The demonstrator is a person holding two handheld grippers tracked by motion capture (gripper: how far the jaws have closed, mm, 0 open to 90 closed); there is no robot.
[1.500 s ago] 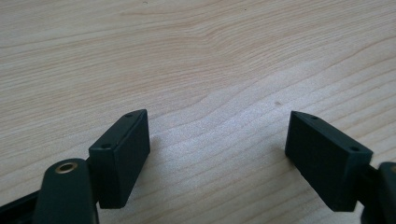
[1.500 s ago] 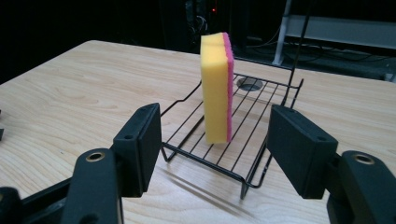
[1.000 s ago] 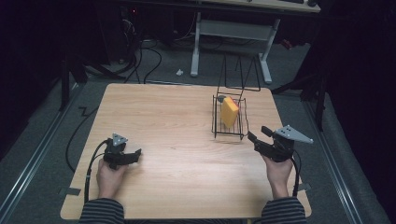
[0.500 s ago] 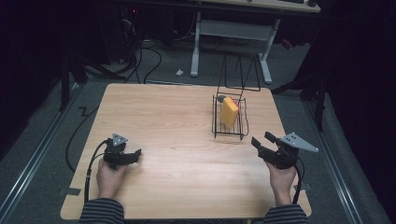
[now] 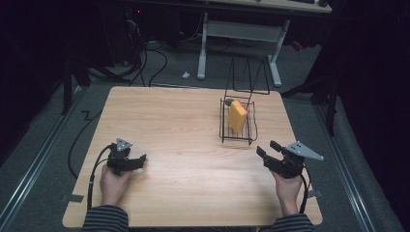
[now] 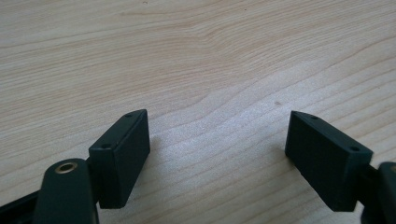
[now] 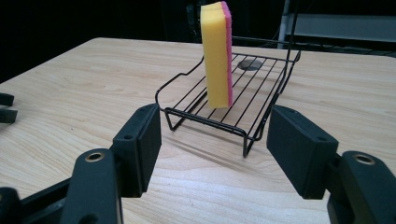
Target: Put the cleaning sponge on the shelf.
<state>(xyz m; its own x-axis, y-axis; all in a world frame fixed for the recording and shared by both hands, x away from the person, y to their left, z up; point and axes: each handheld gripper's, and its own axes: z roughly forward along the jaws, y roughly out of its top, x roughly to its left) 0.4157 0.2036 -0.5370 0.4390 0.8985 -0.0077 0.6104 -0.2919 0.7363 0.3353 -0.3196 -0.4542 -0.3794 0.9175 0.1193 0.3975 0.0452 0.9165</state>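
Right tongs (image 5: 269,151) have backed off from the rack (image 5: 237,130) toward 5 o'clock on the desk (image 5: 183,125); jaws wide, nothing between them. Reads as a retreat after placing, so the job looks about done. Left tongs (image 5: 138,160) unmoved at 8 o'clock, jaws wide, empty, low over bare wood. Sponge (image 7: 216,53) stands upright on edge in the rack, at 1 o'clock. Count: one sponge, one rack, two tongs.
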